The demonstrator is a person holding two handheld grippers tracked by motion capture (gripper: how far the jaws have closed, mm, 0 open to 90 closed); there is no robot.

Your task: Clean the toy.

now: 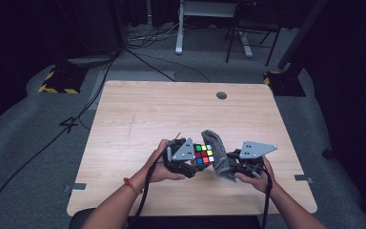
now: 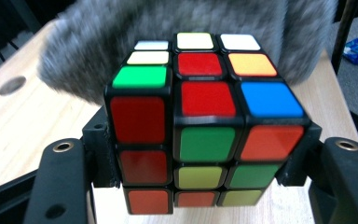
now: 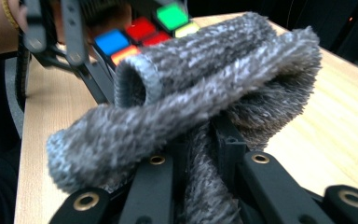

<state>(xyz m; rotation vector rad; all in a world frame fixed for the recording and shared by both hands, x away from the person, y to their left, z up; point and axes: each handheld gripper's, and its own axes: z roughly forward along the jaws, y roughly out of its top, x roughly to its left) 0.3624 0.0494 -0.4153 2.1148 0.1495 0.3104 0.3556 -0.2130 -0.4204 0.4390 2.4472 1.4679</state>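
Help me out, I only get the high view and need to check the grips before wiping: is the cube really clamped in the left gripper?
Observer: Yes. In the left gripper view the cube sits squarely between both jaws of the left gripper, pressed on its two sides.
Operator: And the cloth, how is it held?
Observer: The right gripper pinches a strand of the grey cloth between its jaws, and the rest is folded over in a thick roll in front of them.
Operator: Is the cloth on the cube?
Observer: In the left gripper view the cloth rises right behind the cube's far edge; actual contact I cannot tell.
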